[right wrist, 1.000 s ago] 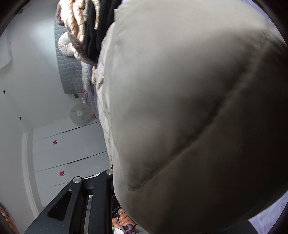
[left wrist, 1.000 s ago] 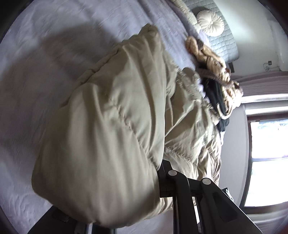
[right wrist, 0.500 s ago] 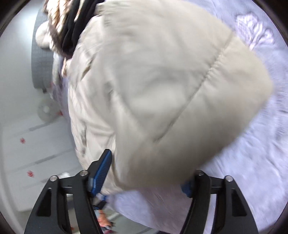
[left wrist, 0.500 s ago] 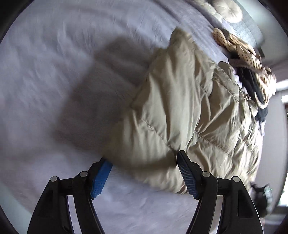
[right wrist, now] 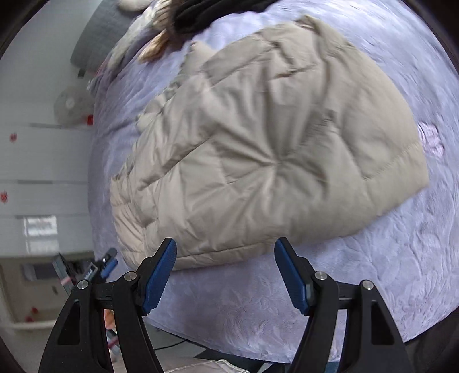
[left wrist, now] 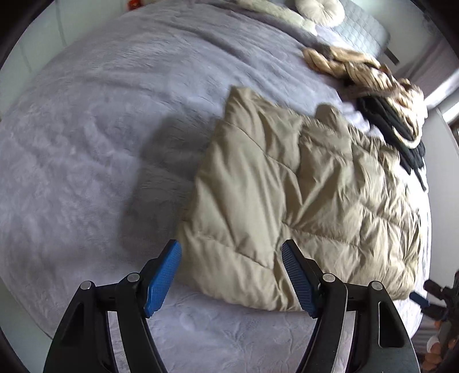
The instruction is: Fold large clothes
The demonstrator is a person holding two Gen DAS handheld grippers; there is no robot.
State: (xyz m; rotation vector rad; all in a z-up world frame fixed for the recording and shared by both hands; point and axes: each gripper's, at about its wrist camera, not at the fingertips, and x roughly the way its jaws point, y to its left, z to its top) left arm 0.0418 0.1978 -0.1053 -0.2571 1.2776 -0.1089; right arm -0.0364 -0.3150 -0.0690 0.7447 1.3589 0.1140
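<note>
Your beige quilted puffer jacket (left wrist: 301,200) lies folded over on the pale lilac plush bedspread (left wrist: 100,143), below the heap of tan and black clothes (left wrist: 381,94). Your left gripper (left wrist: 231,275) and right gripper (right wrist: 225,272) hang above the jacket's near edge, jaws spread wide and empty, having just opened. One fold looks laid; next you likely need to regrip a side edge for a second fold.

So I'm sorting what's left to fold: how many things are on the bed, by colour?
Beige: 1, the puffer jacket, lying flat.
Tan and cream: 1, the knitted garment.
Black: 1, the dark garment.
Cream: 1, the round cushion.
Total: 4, on the lilac bedspread.
</note>
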